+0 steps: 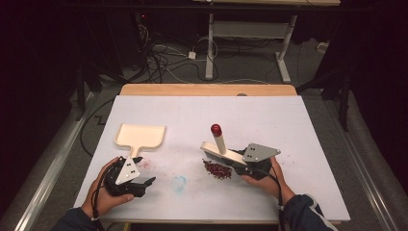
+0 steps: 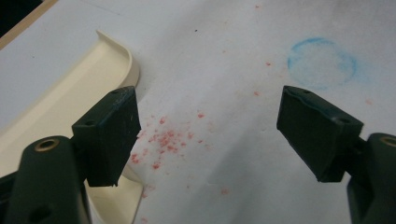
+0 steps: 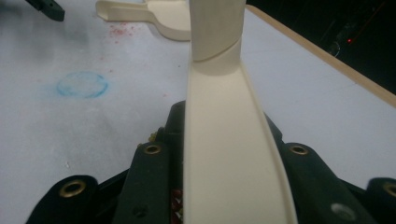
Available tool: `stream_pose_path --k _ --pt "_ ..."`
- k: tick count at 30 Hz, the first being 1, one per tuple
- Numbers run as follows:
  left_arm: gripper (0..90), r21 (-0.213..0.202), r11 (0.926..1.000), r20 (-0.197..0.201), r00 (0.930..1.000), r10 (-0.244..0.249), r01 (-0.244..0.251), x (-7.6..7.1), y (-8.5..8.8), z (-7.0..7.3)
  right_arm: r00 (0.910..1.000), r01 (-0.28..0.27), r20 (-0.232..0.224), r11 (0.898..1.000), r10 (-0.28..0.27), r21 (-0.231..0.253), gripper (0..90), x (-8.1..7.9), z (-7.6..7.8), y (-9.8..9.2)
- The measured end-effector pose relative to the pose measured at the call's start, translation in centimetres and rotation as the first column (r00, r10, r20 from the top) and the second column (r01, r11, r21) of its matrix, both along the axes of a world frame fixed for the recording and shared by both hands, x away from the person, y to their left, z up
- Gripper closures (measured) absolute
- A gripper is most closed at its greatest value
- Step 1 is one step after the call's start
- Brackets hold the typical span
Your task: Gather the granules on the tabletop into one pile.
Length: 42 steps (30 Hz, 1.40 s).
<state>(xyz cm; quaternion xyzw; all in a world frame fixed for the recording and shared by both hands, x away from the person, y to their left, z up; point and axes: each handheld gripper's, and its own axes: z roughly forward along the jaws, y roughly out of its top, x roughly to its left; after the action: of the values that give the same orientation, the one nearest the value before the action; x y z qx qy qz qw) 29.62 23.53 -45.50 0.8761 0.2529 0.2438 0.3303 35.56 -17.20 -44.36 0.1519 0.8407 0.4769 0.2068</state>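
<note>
We find no brand, label or readable writing on anything here.

On the white bench (image 1: 298,125), the cream dustpan (image 1: 140,136) lies at about nine o'clock from the centre, its short handle pointing toward the person. The left tool (image 1: 139,185) sits just at the six o'clock side of that handle, held in the left hand (image 1: 103,192). In the left gripper view its jaws stand wide apart with nothing between them; the dustpan's curved rim (image 2: 122,51) passes behind the left jaw, and part of the pan is cut off by the frame edge. Between the jaws we see pale red specks (image 2: 163,140) scattered on the bench, and toward one o'clock a faint blue ring mark (image 2: 321,63).

The right tool (image 1: 250,166), in the right hand (image 1: 269,180), is clenched on the cream hand brush (image 1: 226,155). The brush's handle rises at a tilt toward twelve o'clock and ends in a red cap (image 1: 216,129). In the right gripper view the brush's back (image 3: 224,154) runs up the middle and hides the jaws' tips, so we cannot see the pads' contact itself; the handle's top is cut off there.

A small heap of dark red crumbs (image 1: 217,170) lies just beside the brush, at its seven o'clock side. What the crumbs are is too small to tell. Beyond the bench, at twelve o'clock, cables (image 1: 163,57) sprawl on the floor by a white frame leg (image 1: 210,43); the rest is dark.
</note>
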Motion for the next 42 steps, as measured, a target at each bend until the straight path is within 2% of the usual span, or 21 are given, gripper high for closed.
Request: stream_pose_path --k 4,6,8,10,14,18,21,25,28,30,33,36,42 --pt "20.4 -0.01 0.9999 0.003 0.9999 0.01 -0.01 0.0 0.1 0.0 0.9988 0.047 0.013 0.999 -0.048 0.024 67.8 -0.1 1.3 -0.9" --pt "20.4 -0.009 0.9999 0.003 0.9999 0.01 -0.01 0.0 0.1 0.0 0.9966 0.083 0.0 0.995 -0.083 0.047 67.7 -0.3 2.2 -1.6" --pt "20.4 -0.007 0.9999 0.004 0.9999 0.01 -0.01 0.0 0.1 0.0 0.9932 0.115 -0.025 0.992 -0.114 0.051 67.7 -0.4 3.1 -2.3" --pt "20.4 -0.008 0.9999 0.005 0.9999 0.01 -0.01 0.0 0.1 0.1 0.9864 0.163 -0.031 0.985 -0.161 0.048 67.7 -0.7 3.8 -3.0" --pt "20.4 -0.009 0.9999 0.009 0.9999 0.012 -0.012 -0.1 0.1 0.1 0.9743 0.22 -0.066 0.974 -0.216 0.062 67.7 -1.5 5.2 -4.7" --pt "20.4 -0.007 0.9999 0.009 0.9999 0.012 -0.012 -0.1 0.1 0.1 0.9642 0.257 -0.082 0.965 -0.252 0.049 67.7 -2.7 6.0 -6.3" --pt "20.4 -0.001 0.9999 0.006 0.9999 0.01 -0.01 0.0 0.1 0.1 0.9558 0.278 -0.111 0.96 -0.272 0.043 67.7 -3.5 6.3 -7.3" --pt "20.4 -0.002 1.0 0.004 1.0 0.008 -0.008 0.0 0.0 0.1 0.9507 0.278 -0.155 0.96 -0.268 0.043 67.7 -4.4 6.7 -8.3" --pt "20.4 0.004 1.0 0.001 1.0 0.004 -0.004 0.0 -0.1 0.0 0.9465 0.268 -0.194 0.963 -0.258 0.024 67.7 -4.8 6.6 -8.7" --pt "20.4 0.001 1.0 0.0 1.0 0.002 -0.002 0.0 -0.1 0.0 0.9394 0.264 -0.227 0.965 -0.257 -0.001 67.7 -5.0 6.4 -8.9" --pt "20.4 0.0 1.0 -0.001 1.0 0.003 -0.003 0.0 -0.1 0.0 0.9243 0.256 -0.291 0.967 -0.247 -0.01 67.7 -4.9 6.0 -9.4" --pt "20.4 0.002 1.0 -0.003 1.0 0.001 -0.001 0.0 -0.1 -0.1 0.9111 0.254 -0.331 0.967 -0.245 -0.016 67.6 -4.7 5.6 -9.7" --pt "20.4 0.002 1.0 -0.008 1.0 -0.002 0.002 0.1 -0.3 -0.1 0.886 0.241 -0.402 0.97 -0.23 -0.024 67.5 -2.9 4.2 -10.0"
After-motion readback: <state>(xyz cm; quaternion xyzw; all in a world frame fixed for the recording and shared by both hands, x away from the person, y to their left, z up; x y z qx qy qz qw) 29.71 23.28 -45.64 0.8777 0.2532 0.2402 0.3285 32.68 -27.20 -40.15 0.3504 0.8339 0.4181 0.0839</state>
